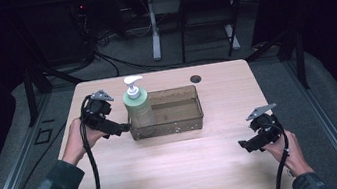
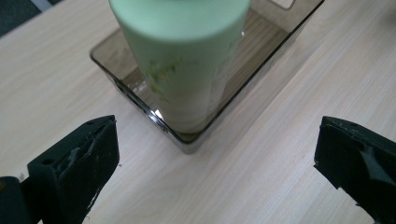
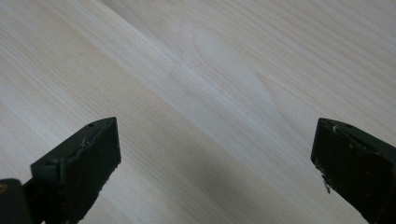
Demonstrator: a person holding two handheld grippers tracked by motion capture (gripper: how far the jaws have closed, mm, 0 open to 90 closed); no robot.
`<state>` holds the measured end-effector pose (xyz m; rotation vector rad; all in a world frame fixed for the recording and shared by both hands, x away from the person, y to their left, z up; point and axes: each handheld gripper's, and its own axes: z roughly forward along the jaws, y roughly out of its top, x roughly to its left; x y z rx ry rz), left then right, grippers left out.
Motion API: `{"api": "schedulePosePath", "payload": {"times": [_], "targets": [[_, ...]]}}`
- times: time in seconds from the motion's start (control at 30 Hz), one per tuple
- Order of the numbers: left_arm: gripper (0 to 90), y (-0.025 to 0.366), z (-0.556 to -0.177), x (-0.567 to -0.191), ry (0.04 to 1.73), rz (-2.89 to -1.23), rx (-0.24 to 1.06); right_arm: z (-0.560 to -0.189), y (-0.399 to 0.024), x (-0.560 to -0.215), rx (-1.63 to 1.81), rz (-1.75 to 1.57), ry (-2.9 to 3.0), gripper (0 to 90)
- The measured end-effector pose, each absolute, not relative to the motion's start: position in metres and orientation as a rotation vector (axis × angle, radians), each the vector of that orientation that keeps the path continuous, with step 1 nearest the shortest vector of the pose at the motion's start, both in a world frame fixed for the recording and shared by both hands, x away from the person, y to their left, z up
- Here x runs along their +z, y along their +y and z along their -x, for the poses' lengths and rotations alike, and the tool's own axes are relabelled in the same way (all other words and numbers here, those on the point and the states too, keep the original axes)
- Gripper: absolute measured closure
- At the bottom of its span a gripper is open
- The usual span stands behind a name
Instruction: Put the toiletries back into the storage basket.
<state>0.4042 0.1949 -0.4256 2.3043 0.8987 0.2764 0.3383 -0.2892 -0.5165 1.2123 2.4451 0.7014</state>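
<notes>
A pale green pump bottle (image 1: 138,108) with a white pump head stands upright in the left end of a clear brown plastic tray (image 1: 181,123) on the wooden table. My left gripper (image 1: 125,128) is open just left of the tray, jaws pointing at the bottle. In the left gripper view the bottle (image 2: 187,60) stands ahead of the wide-apart jaws, nothing between them. My right gripper (image 1: 245,144) hangs open over bare wood at the front right, far from the tray, with only table grain (image 3: 210,93) between its jaws.
The wooden table (image 1: 177,169) has a small dark round hole (image 1: 196,78) near its back edge. Table legs and cables lie on the dark floor behind. A cable trails from each gripper toward the front edge.
</notes>
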Motion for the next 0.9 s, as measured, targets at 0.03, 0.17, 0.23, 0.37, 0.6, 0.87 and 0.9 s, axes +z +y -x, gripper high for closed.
{"api": "schedulePosePath", "payload": {"times": [0.03, 0.17, 0.23, 0.37, 0.6, 0.87, 0.9], "targets": [[0.0, 0.196, -0.403, -0.431, 0.904, -2.309, 0.269, -0.338, -0.289, -0.516, 0.702, -1.212, 2.446, 1.1], [0.0, 0.199, -0.4, -0.449, 0.933, -2.304, 0.249, -0.338, -0.289, -0.517, 0.703, -1.214, 2.446, 1.1], [0.0, 0.2, -0.399, -0.456, 0.949, -2.294, 0.249, -0.338, -0.289, -0.517, 0.701, -1.215, 2.446, 1.1], [0.0, 0.202, -0.398, -0.471, 0.971, -2.282, 0.226, -0.338, -0.289, -0.517, 0.703, -1.214, 2.447, 1.0], [0.0, 0.201, -0.396, -0.487, 0.988, -2.303, 0.228, -0.338, -0.291, -0.515, 0.715, -1.218, 2.435, 0.9], [0.0, 0.2, -0.394, -0.506, 0.996, -2.311, 0.217, -0.338, -0.291, -0.517, 0.709, -1.21, 2.442, 0.2], [0.0, 0.2, -0.394, -0.506, 0.996, -2.311, 0.217, -0.338, -0.291, -0.517, 0.709, -1.215, 2.44, 0.0]]}}
